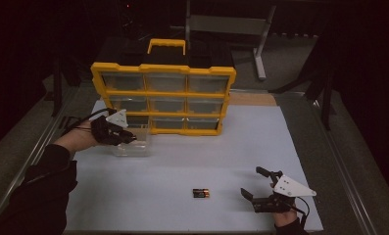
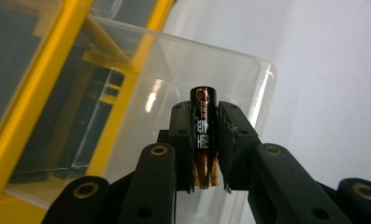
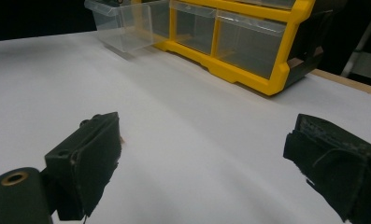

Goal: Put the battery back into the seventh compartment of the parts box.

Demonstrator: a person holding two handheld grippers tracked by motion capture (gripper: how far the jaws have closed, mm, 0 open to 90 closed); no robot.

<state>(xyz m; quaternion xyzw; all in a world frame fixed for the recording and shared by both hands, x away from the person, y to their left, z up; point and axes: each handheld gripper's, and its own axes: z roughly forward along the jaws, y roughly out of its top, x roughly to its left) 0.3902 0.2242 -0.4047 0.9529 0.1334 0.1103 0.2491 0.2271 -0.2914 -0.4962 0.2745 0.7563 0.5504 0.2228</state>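
Fingers [image 2: 181, 140] of the left gripper [image 1: 128, 138] are clamped on a battery [image 2: 203, 135], which stands lengthwise between the pads with its dark top poking out past the tips and its copper end down near the knuckles. Just beyond those tips sits the clear drawer [image 2: 174, 93], pulled out of the yellow organizer [image 1: 162, 98] onto the white mat [image 1: 182, 161]; in the left gripper view the drawer's open mouth lies directly ahead of the battery, its far rim slightly past the tips. From the high view the gripper hovers at the drawer's near edge.

By my reading, the step in hand is dropping this battery into the drawer. The next move calls for easing the tips a little further over the mouth so the battery clears the near wall, then letting the pads part so that it falls inside rather than glancing off the rim.

Over on the other side, the right gripper [image 1: 261, 188] rests low above the mat with its jaws spread wide and nothing between them. A second battery [image 1: 201, 193] lies flat on the mat, near its tips and off toward the middle, likely the next pick
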